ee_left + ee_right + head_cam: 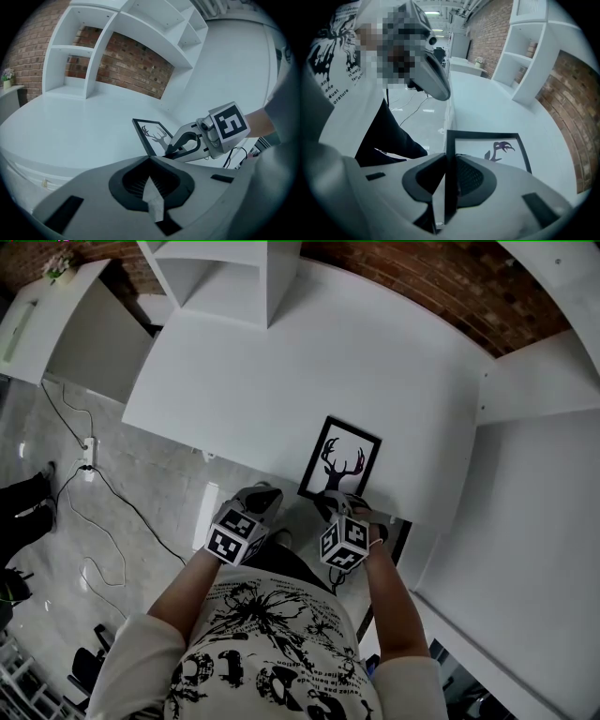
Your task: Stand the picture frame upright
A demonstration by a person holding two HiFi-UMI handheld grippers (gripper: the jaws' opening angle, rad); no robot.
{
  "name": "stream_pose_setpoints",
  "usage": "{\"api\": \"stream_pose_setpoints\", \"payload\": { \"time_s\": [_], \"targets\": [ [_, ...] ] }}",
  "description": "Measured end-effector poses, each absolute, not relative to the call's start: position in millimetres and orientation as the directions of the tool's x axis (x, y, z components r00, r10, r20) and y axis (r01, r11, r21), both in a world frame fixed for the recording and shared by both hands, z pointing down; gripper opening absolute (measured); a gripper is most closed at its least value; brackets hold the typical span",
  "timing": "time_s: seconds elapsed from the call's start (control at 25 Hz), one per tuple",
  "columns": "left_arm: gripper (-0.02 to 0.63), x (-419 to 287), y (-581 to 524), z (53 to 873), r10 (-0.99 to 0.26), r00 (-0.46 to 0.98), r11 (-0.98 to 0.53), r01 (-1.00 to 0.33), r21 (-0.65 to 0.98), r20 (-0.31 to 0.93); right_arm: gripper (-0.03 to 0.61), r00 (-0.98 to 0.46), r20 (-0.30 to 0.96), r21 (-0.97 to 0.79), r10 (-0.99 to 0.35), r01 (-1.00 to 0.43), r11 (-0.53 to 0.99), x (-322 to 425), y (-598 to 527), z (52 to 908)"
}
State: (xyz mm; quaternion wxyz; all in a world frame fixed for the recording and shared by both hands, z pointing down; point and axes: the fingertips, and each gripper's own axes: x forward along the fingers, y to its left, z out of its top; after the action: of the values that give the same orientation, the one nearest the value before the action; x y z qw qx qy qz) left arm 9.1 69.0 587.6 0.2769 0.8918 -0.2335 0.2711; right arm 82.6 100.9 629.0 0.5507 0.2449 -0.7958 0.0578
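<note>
Picture frame (339, 457), head view: black border, antler print, lying on white table (281, 381) right by its front edge, long side running away from the person. R gripper (336, 504) is at the frame's near short end, touching it, w/ its marker cube just behind. L gripper (264, 493) sits just beside the frame's near-left corner, at the table edge, not touching the frame. Shelf unit (230, 277) at the table's far side, brick wall (422, 282) beyond. Power strip (87, 457) on grey floor (150, 484) off to the left.

L gripper view: L gripper (150, 161) jaws clenched together, nothing btw them. Beyond it, frame (153, 136) on table (70, 126), w/ R gripper (172, 151) clamped on its near end. Can't tell if that end is lifted off the top.

R gripper view: R gripper (449, 164) is grasping the frame (487, 150). The black border near a corner runs straight in btw the two pads, which press on it from both sides. Rest of frame stretches out over table (497, 108). L gripper (438, 84) hangs above-left, apart from the frame.
</note>
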Motion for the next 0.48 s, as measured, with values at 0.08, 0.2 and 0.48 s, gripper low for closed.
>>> {"api": "stream_pose_setpoints", "payload": {
  "time_s": [0.08, 0.2, 0.48],
  "targets": [
    [0.011, 9.2, 69.4, 591.0, -0.263, 0.743, -0.735, -0.567, 0.372, 0.615, 0.074, -0.275, 0.905, 0.177, -0.323, -0.446, 0.877, 81.3, 105.8, 628.6],
    [0.011, 8.9, 69.0, 596.4, -0.262, 0.742, -0.731, -0.570, 0.375, 0.617, 0.075, -0.281, 0.905, 0.177, -0.320, -0.434, 0.883, 78.8, 112.2, 628.0],
    [0.011, 14.0, 79.5, 611.8, -0.220, 0.745, -0.718, -0.561, 0.412, 0.630, 0.075, -0.293, 0.907, 0.170, -0.304, -0.405, 0.898, 76.0, 129.0, 628.4]
  ]
}}
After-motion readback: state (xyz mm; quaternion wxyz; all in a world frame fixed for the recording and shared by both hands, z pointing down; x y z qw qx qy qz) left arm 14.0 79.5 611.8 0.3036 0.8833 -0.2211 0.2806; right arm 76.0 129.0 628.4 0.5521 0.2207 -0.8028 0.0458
